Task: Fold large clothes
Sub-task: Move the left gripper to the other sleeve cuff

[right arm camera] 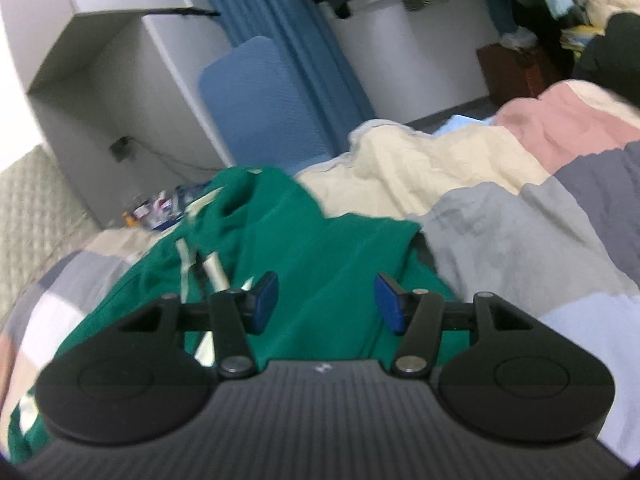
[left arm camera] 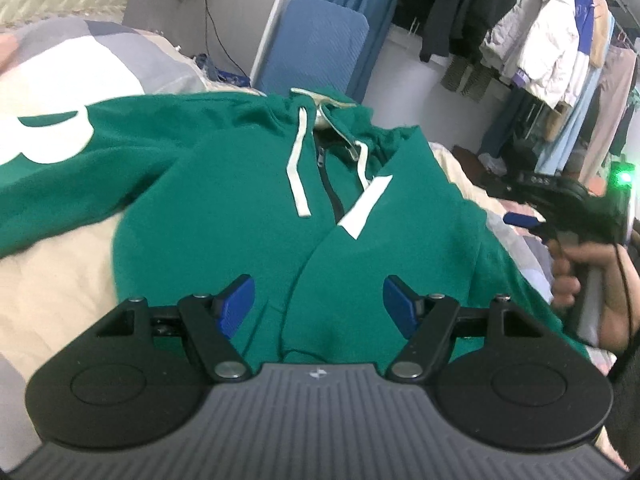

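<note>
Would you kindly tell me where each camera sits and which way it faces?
Left wrist: behind the open left gripper, over the green hoodie, facing its hood; the right hand shows.
Right wrist: behind the open right gripper, above the hoodie's edge, facing the quilt and wall.
Shared: hoodie, quilt, blue board.

One green zip hoodie (left arm camera: 240, 184) lies on one patchwork quilt (right arm camera: 520, 216), with two white drawstrings (left arm camera: 296, 168) hanging at its collar and two white patches showing on the fabric, one a large letter on the sleeve (left arm camera: 52, 136) and one a slanted strip (left arm camera: 366, 206). Two grippers are in view, the left gripper (left arm camera: 319, 306) and the right gripper (right arm camera: 326, 304), each with two blue pads (left arm camera: 236, 306). One blue cushioned board (left arm camera: 312, 44) leans upright by the wall, and one hand (left arm camera: 580, 280) shows at the right edge of the left view.
</note>
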{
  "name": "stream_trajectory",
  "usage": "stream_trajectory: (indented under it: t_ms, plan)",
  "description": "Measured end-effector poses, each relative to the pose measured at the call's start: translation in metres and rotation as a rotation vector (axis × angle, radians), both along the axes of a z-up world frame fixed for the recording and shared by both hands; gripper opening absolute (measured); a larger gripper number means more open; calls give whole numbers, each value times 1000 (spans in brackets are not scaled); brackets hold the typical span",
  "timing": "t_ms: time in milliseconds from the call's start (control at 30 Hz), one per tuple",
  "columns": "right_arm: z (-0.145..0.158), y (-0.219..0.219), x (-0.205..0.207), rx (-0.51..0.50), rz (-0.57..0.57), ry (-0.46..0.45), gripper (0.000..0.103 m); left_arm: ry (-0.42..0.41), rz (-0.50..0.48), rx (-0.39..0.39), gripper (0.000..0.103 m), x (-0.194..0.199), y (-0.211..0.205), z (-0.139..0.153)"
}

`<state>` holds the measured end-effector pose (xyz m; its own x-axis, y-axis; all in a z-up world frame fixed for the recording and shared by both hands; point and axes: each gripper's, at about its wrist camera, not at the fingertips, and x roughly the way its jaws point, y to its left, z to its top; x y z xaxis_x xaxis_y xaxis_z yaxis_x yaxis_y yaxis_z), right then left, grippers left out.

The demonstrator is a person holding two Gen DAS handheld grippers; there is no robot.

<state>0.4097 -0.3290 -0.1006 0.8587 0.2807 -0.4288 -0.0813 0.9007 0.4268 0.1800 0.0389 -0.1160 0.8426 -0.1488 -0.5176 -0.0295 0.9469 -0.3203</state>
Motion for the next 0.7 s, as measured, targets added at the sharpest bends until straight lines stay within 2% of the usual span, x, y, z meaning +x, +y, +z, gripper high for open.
stream_trajectory:
  t_ms: [200,367,467,700]
  plan:
    - [23,46,-59,-141,132,-65,57,-29,10,0,75,-20,6,13]
    - [42,70,-104,-111,229,-104,56,-47,25,-16,75,-37,9,23]
    - [48,83,-129,-150,258,-125,56,-51,34,-5,75,-42,11,26]
    - [40,93,-162,-216,276,-60,56,-37,89,11,75,-39,19,26]
